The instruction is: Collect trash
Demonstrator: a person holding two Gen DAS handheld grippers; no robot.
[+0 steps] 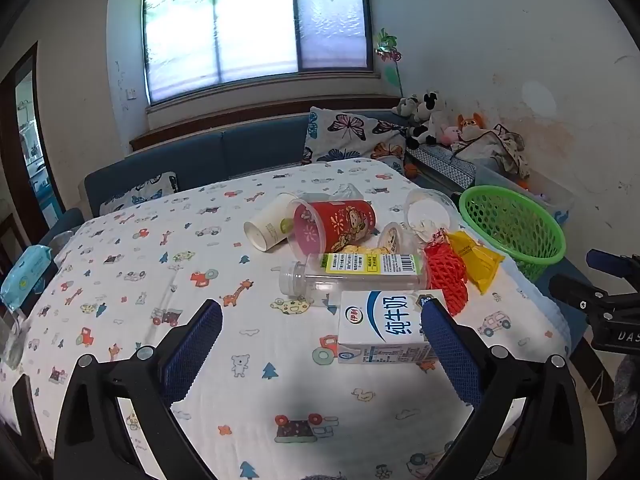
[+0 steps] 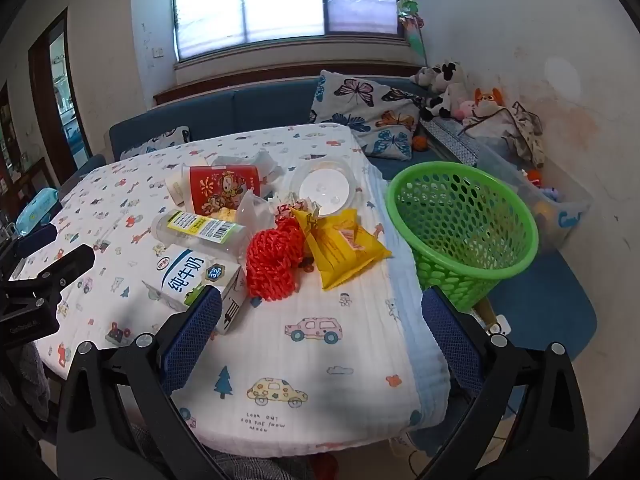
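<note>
Both fingers spread wide, empty, near milk carton; green basket empty.

Butterfly cushion on blue sofa, plush toys beside window.

- Home, living/play rm w/ kids' stuff.
- Table under cartoon-print cloth: cars, giraffes, trees.
- Blue sofa along wall below big window, w/ butterfly cushion.
- Plush toys heaped in corner; pinwheel by window.
- Green plastic basket beside table.
- Doorway at left to another rm.
</note>
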